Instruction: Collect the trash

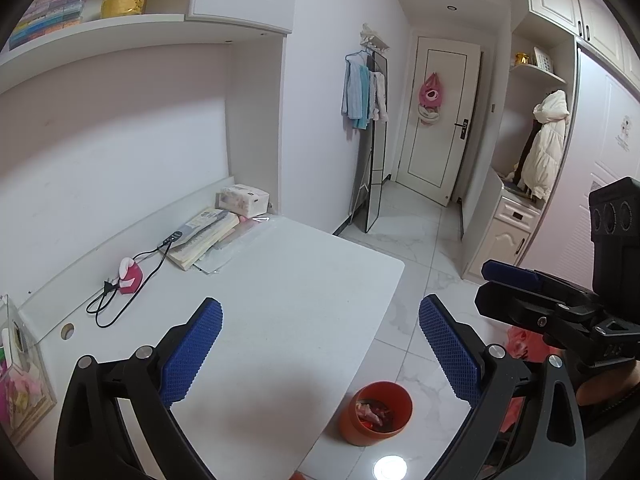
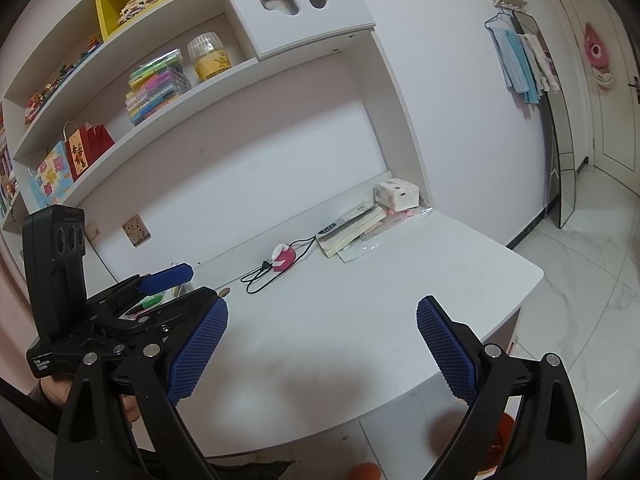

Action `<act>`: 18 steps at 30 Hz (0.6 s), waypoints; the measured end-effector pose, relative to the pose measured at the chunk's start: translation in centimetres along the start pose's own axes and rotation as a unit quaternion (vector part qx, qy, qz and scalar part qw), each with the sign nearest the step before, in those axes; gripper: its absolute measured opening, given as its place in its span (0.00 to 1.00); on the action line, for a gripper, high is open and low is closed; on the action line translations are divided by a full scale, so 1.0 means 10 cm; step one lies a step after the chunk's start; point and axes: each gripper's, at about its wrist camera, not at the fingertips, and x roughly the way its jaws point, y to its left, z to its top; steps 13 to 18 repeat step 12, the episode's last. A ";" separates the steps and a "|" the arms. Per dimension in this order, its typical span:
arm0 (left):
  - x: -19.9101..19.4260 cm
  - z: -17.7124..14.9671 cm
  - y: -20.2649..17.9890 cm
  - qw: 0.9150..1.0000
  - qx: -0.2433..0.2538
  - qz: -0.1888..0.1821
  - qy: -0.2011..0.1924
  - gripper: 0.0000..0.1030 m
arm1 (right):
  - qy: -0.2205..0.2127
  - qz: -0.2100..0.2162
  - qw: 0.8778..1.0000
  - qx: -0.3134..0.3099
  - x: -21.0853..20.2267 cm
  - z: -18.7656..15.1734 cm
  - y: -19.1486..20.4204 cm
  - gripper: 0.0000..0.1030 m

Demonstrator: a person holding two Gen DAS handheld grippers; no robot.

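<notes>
Left gripper (image 1: 320, 354) above orange bin (image 1: 376, 412)

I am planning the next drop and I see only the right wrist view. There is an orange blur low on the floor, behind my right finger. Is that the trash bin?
Observer: Yes. The left wrist view shows an orange bin standing upright on the floor, just off the edge of the desk.
Operator: Is there anything in it?
Observer: Yes, crumpled pinkish scraps lie at its bottom. It is far from full.
Operator: Does the left gripper carry something?
Observer: No. The left gripper is open, with nothing between its fingers.
</notes>
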 end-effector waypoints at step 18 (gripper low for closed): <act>0.05 0.04 -0.02 1.000 -0.003 0.007 0.006 0.94 | 0.003 0.000 1.000 0.003 0.04 0.01 -0.04 0.94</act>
